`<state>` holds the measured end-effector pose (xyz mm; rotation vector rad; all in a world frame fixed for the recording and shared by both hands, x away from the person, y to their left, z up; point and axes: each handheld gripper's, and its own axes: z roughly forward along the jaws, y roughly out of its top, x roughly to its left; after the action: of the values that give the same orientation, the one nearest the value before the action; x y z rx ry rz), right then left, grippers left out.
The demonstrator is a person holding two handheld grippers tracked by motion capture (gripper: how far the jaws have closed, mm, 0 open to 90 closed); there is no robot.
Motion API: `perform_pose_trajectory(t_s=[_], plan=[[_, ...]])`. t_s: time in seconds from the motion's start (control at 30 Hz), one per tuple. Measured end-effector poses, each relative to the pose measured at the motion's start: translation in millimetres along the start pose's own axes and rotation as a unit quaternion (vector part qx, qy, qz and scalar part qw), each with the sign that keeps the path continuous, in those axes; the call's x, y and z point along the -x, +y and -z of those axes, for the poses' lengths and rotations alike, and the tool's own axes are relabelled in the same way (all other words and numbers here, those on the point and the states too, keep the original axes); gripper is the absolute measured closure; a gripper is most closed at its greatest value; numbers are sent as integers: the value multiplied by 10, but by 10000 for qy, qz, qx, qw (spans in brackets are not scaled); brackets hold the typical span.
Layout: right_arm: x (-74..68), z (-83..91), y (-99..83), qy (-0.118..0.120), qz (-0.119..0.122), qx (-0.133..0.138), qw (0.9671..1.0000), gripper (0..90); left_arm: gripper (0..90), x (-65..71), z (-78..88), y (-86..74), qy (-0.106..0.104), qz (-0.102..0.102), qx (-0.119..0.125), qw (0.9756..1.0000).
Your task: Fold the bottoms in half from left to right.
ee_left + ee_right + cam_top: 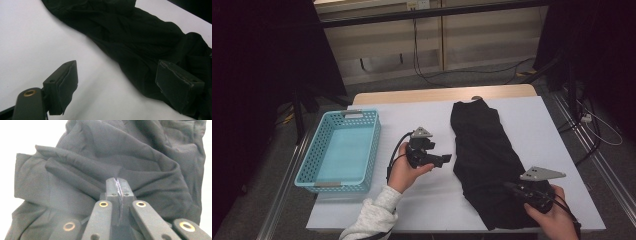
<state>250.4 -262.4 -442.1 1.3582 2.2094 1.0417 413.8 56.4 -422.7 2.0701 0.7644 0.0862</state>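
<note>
Garment: black cloth (484, 155), lying lengthwise on the white table cover (422, 210), right of centre; its far end nearly at the cover's far edge, its near end bunched just short of the front edge.
Right gripper (518, 188): at the cloth's near right corner; jaws pressed together, with folds of cloth gathered at their tips (117, 185); whether cloth is pinched between them cannot be told.
Left gripper (443, 160): held above bare cover just left of the cloth; jaws wide apart, holding nothing.
Basket: light blue, perforated (314, 165), at the cover's left edge, well apart from the cloth.
Open room: bare strip between basket and cloth; narrower margin right of the cloth.
</note>
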Motion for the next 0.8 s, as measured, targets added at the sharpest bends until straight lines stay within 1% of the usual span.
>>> perform_pose_trajectory(t_s=[0.1, 0.2, 0.27, 0.3, 0.33, 0.37, 0.43, 0.47, 0.57, 0.63, 0.67, 0.7, 0.73, 0.77, 0.8], plan=[[35, 101, -28, -48, -50, 143, 9999, 887, 181, 7, -9, -3, -11, 1, -5, 10000], [75, 161, -52, -97, -107, 178, 9997, 887, 181, 1, -2, -9, -8, 13, -6, 10000], [97, 177, -61, -110, -124, 151, 9998, 889, 181, -6, 8, -6, 5, -9, -10, 10000], [99, 183, -63, -111, -96, 108, 9998, 890, 182, -8, 11, -6, 18, 13, 16, 10000], [98, 192, -67, -143, -5, 61, 9999, 890, 181, -15, 15, -4, 20, 4, 11, 10000], [91, 204, -75, -227, 20, 54, 9997, 890, 181, -19, 15, -2, 27, -4, 12, 10000], [96, 244, -104, -204, 51, 14, 9998, 891, 182, -24, 17, 5, 29, 41, 21, 10000], [94, 264, -122, -214, 30, 17, 9998, 891, 181, -29, 14, 12, 16, 45, 35, 10000], [118, 336, -218, -316, 57, -100, 9994, 897, 181, -36, 18, 28, 2, 47, 59, 10000], [143, 368, -255, -358, 40, -160, 9992, 897, 181, -47, 30, 34, 29, 32, 68, 10000], [148, 386, -264, -378, -11, -154, 9992, 895, 181, -50, 35, 36, 25, 62, 86, 9999], [154, 397, -265, -392, -9, -139, 9991, 889, 181, -59, 43, 36, 28, 70, 86, 9999], [151, 403, -255, -398, 1, -99, 9992, 855, 181, -67, 50, 34, 56, 81, 95, 9999], [144, 407, -223, -451, -43, -28, 9990, 760, 180, -74, 56, 33, 58, 89, 84, 9999], [144, 405, -195, -508, -52, 4, 9987, 695, 180, -87, 65, 28, 69, 97, 69, 9999]])
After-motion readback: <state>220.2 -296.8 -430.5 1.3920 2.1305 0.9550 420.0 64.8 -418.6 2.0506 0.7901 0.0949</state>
